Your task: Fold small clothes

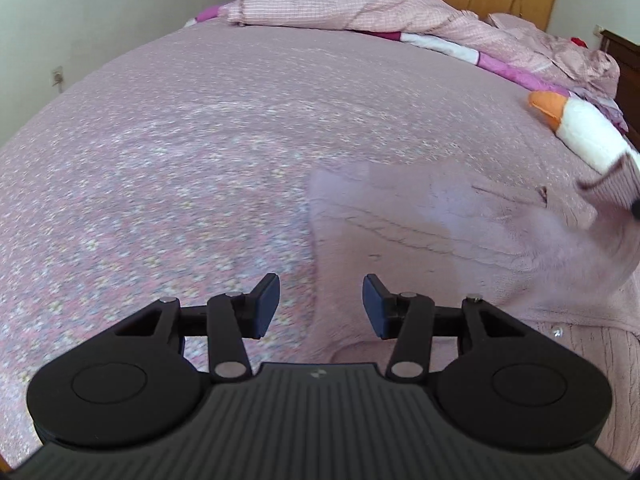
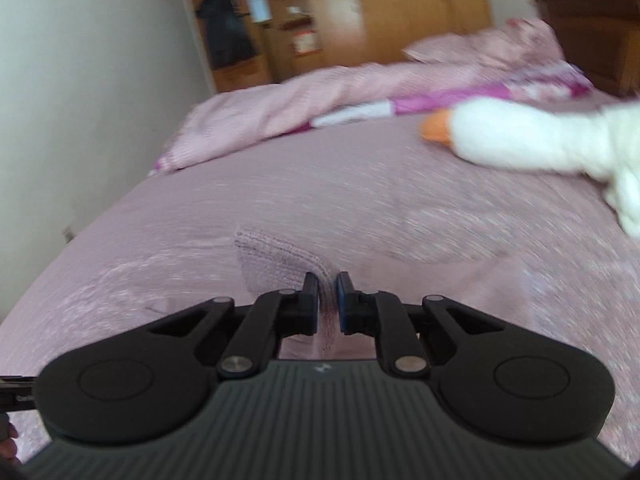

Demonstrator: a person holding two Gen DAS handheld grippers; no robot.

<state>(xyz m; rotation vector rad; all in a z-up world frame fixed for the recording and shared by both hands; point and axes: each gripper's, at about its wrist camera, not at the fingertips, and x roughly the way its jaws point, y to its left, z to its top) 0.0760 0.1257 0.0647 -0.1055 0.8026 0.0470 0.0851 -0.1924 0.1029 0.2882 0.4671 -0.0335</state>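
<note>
Right claw (image 2: 329,300) pinching sweater (image 1: 460,232) cuff, lifting sleeve for fold. Left claw (image 1: 321,307) wide, empty, beside sweater's edge, ready.

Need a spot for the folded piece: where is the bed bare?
Bare bedspread lies left of the pink sweater, up to the rumpled quilt. The right side is crowded by the sweater and plush goose. The right tongs hold a sweater cuff.

Left gripper (image 1: 320,306), jaws wide apart, above pink sweater (image 1: 460,232) on bedspread (image 1: 180,140).
</note>
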